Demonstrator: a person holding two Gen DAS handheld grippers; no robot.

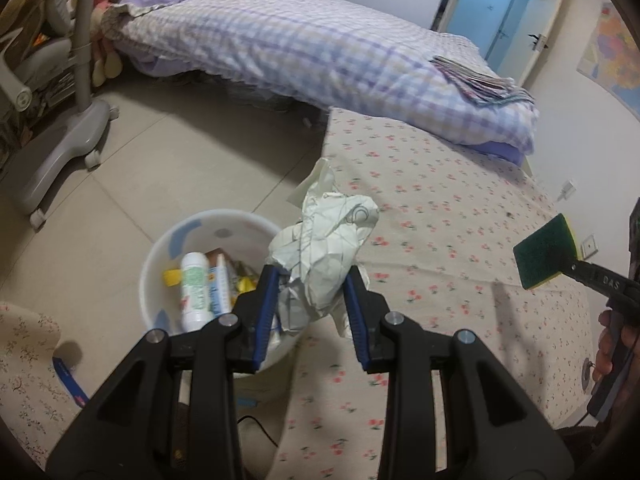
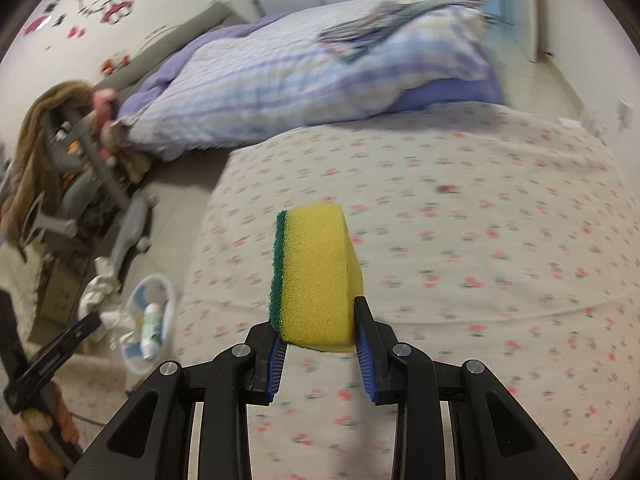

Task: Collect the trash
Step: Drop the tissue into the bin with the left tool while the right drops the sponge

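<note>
- The left gripper (image 1: 310, 300) is pinching a crumpled ball of white paper (image 1: 324, 252); both blue pads press into its lower part and most of the wad sticks up past the fingertips.
- The right gripper (image 2: 320, 332) is clamped on a yellow sponge with a green scrubbing face (image 2: 316, 280). The sponge stands on end between the pads, green face to the left, its long side running away from the camera.
- The white bin (image 1: 160, 264) stands on the tiled floor just beside the corner of the bed with the flowered sheet (image 1: 440, 240). It already holds a white bottle (image 1: 196, 288) and some small packets.
- The relation that matters: in the left wrist view the bin's mouth lies down and to the left of the paper, with the wad over the near right part of the rim, half above the sheet.
- The left hand is clearly the nearer one. In the right wrist view the bin (image 2: 154, 320) sits far off at the lower left, while the sponge hangs over the middle of the bed.
- Judging from this, the paper is likely to drop first, after a short shift leftward to bring it over the opening. The sponge has to cross the whole corner of the bed.
- A likely risk: released where it is now, the paper could catch the rim and roll onto the floor.
</note>
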